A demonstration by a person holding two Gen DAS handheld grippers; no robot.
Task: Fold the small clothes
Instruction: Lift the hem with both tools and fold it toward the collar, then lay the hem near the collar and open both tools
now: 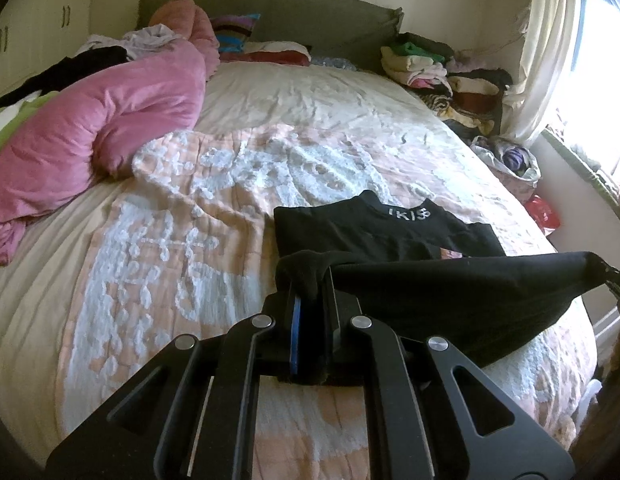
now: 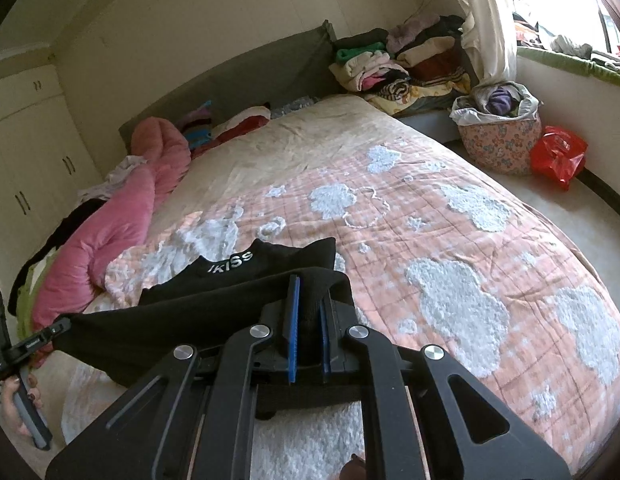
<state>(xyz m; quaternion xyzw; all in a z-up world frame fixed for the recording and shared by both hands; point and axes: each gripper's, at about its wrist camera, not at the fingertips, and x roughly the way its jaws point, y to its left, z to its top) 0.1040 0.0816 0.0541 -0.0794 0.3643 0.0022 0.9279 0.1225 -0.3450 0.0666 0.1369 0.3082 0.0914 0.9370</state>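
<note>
Jaws clamped tight on both sides, each pinching a corner of the black garment point(image 1: 450, 296). Left gripper point(image 1: 310, 300) has the near-left corner bunched between its pads; right gripper point(image 2: 308, 320) has the opposite corner, cloth wedged betw. the blue pads. The edge runs taut from one to the other, lifted off the bed point(image 1: 170, 260).

Rest of the garment lies flat on the pink-and-white quilt point(image 2: 450, 240), collar end w/ white lettering point(image 2: 230, 263) toward 12 o'clock from the left gripper, abt 11 o'clock from the right. In the right wrist view the person's hand point(image 2: 18, 408) on the left tool's handle shows at 8 o'clock.

Looks like a fold in progress: hem being carried over toward the collar. To do it well, I'd say: keep both corners level and the edge stretched so no sag drags the lower layer, move both hands fwd together at same pace, and lay the hem square along the collar line before letting go. Uneven travel would likely skew the fold; slack could let the middle droop and wrinkle.

Pink duvet point(image 1: 90, 120) sits well clear at 10 o'clock, clothes pile point(image 1: 430, 68) at 1 o'clock by the headboard, so there's room to work.
</note>
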